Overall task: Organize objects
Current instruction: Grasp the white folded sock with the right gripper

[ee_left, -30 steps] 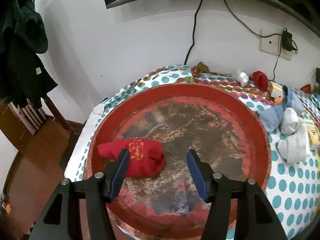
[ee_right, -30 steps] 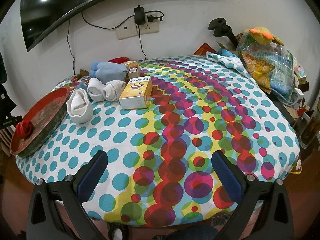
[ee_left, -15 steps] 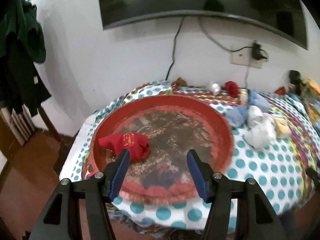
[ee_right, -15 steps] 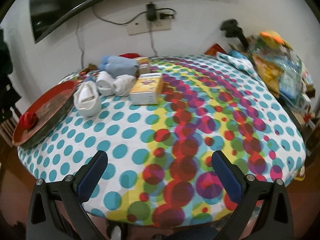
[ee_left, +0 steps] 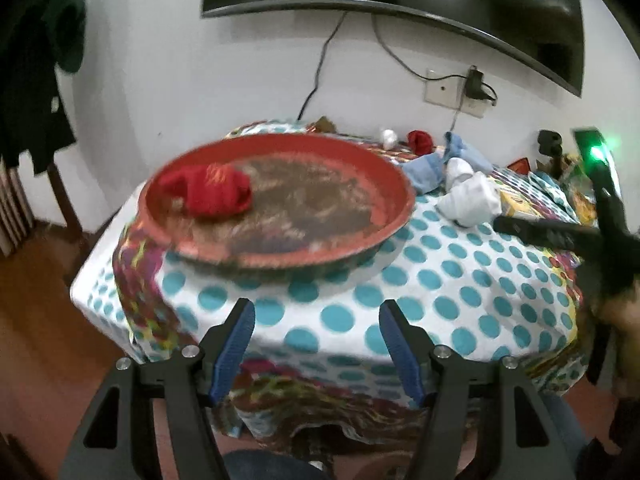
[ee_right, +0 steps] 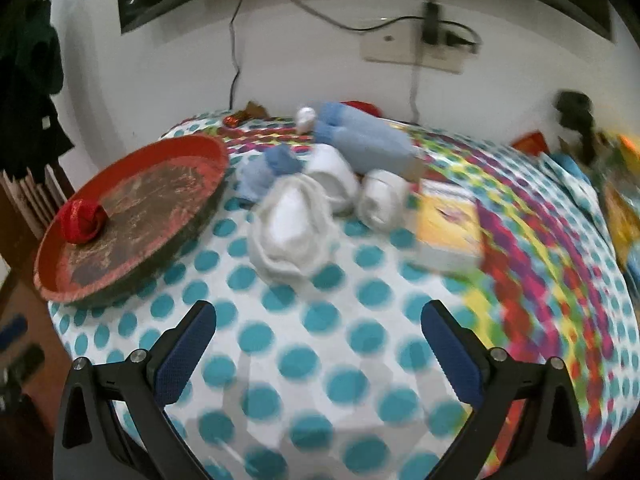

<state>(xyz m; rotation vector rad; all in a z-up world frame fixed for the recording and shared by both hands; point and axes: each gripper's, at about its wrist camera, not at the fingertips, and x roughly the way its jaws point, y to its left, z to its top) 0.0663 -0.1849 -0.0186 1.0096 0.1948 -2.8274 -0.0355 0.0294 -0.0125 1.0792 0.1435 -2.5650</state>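
**Red sock in tray, white bundle next**

I've backed my left gripper (ee_left: pixel 316 340) off the red tray (ee_left: pixel 394 184), jaws opening, empty; the red sock (ee_left: pixel 212 194) stays inside. My right gripper (ee_right: pixel 318 350), wide, empty, beginning to close, has neared the white sock bundle (ee_right: pixel 290 232) beside the tray.

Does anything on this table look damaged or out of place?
The red tray looks worn: the paint on its floor has rubbed off to a dark, scratched patch. It holds only one red sock bundle, while the white rolled socks and blue ones lie loose on the dotted tablecloth beside it.
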